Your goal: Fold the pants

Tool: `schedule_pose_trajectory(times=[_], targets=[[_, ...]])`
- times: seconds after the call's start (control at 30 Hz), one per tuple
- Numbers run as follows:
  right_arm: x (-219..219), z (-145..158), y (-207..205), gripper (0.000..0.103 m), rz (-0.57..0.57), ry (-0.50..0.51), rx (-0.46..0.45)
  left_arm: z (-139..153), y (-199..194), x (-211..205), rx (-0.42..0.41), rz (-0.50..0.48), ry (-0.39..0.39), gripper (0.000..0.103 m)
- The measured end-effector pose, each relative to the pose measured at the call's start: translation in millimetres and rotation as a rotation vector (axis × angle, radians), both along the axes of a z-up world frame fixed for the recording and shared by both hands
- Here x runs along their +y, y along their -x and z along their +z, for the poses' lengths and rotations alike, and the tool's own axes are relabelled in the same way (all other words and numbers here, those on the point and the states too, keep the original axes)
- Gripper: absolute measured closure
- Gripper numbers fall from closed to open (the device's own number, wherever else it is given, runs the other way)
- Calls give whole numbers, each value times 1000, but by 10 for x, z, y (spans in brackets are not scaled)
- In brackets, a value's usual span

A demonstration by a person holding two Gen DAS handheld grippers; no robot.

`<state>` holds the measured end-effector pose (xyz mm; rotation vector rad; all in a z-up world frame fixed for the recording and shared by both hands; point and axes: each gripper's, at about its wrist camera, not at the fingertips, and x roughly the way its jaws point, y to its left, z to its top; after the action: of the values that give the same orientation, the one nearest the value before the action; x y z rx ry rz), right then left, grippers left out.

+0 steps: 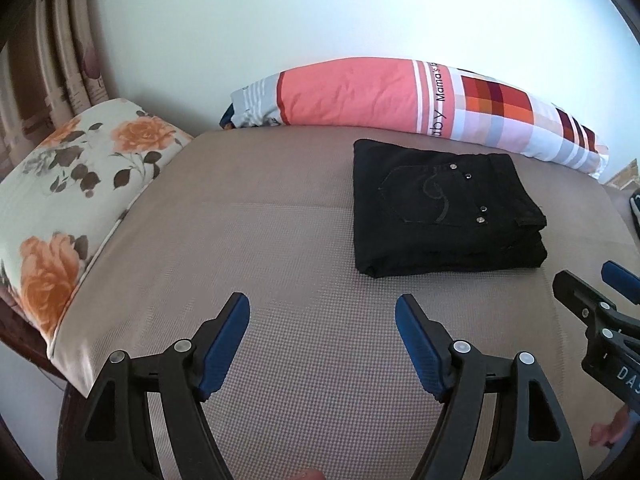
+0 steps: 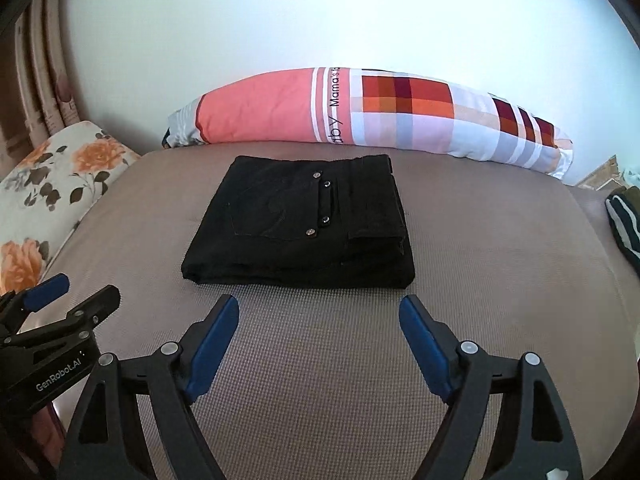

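Black pants (image 2: 298, 224) lie folded in a compact stack on the bed (image 2: 320, 340) near the far long pillow (image 2: 360, 116), so I judge folding done and only withdrawal remains, my left tool (image 1: 322, 320) and right tool (image 2: 319, 320) both spread and empty, while only my right view shows striped dark fabric (image 2: 624, 224) at far right.

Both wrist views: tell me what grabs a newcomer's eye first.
The black pants, folded into a neat stack, lie mid-bed with a rivet-studded pocket on top. Behind them a long pink-and-plaid pillow lines the wall. Both grippers, left and right, hover open and empty in front.
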<state>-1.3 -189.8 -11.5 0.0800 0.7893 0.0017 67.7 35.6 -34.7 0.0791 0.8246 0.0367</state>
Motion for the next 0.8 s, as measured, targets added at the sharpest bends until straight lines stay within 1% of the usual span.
schedule_pose_trajectory(times=[0.07,0.13,0.3,0.63,0.8], targets=[[-4,-19,28,21,-6,-23,4,-12,24,4,0,0,-3,27],[-1,-36,45,20,-14,-26,7,-23,37,10,5,0,2,27],[17,-72,74,20,-18,-29,15,-52,58,-8,12,-4,-13,27],[40,-83,75,20,-9,-4,25,-95,84,-39,41,-23,3,27],[22,-110,69,20,-14,-15,37,-111,80,-50,45,-30,8,27]])
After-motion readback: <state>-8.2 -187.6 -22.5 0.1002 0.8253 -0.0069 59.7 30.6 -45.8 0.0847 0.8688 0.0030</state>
